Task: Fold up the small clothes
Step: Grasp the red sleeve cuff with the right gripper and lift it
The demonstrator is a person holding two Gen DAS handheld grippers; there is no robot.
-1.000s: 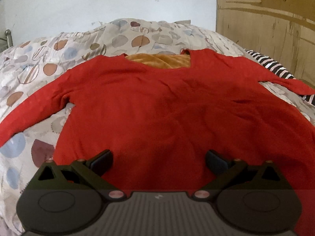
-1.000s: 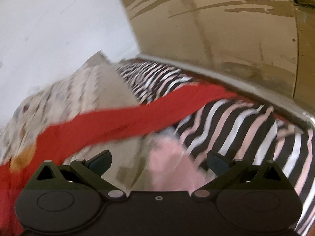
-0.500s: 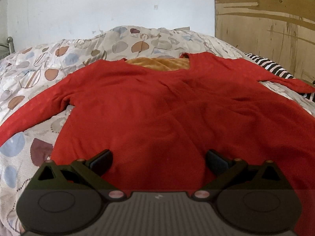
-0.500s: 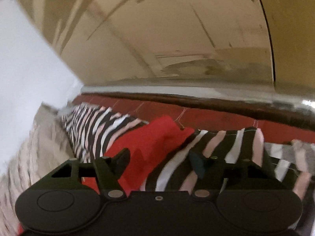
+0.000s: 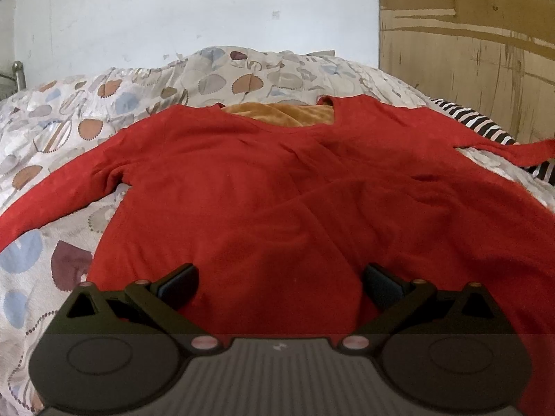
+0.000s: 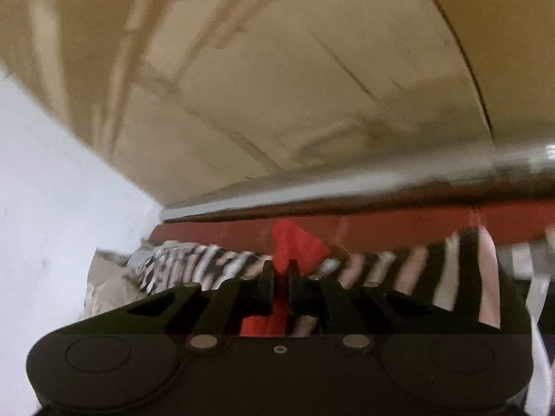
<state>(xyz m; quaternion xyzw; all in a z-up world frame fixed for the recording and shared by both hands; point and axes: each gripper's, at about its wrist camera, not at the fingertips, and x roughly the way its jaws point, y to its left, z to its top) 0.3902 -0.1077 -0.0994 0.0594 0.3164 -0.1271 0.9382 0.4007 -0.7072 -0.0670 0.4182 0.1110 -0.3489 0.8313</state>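
A red long-sleeved top (image 5: 277, 187) lies spread flat on the patterned quilt (image 5: 69, 128), neck away from me, with an orange lining (image 5: 277, 114) showing at the collar. My left gripper (image 5: 279, 279) hovers open over the lower hem, nothing between its fingers. The top's right sleeve stretches out to the right over a striped cloth. In the right wrist view my right gripper (image 6: 281, 274) is shut on the end of that red sleeve (image 6: 295, 246), whose cuff sticks up past the fingertips.
A black, white and pink striped cloth (image 6: 451, 270) lies under the sleeve end at the bed's right side. A wooden panel (image 5: 468, 52) stands close behind it, and a white wall (image 5: 173, 17) rises behind the bed. A metal bedpost (image 5: 19, 76) shows far left.
The right gripper swung right along the sleeve to its end, rolled, and closed its jaws on the cuff. The left gripper stayed in place over the hem.
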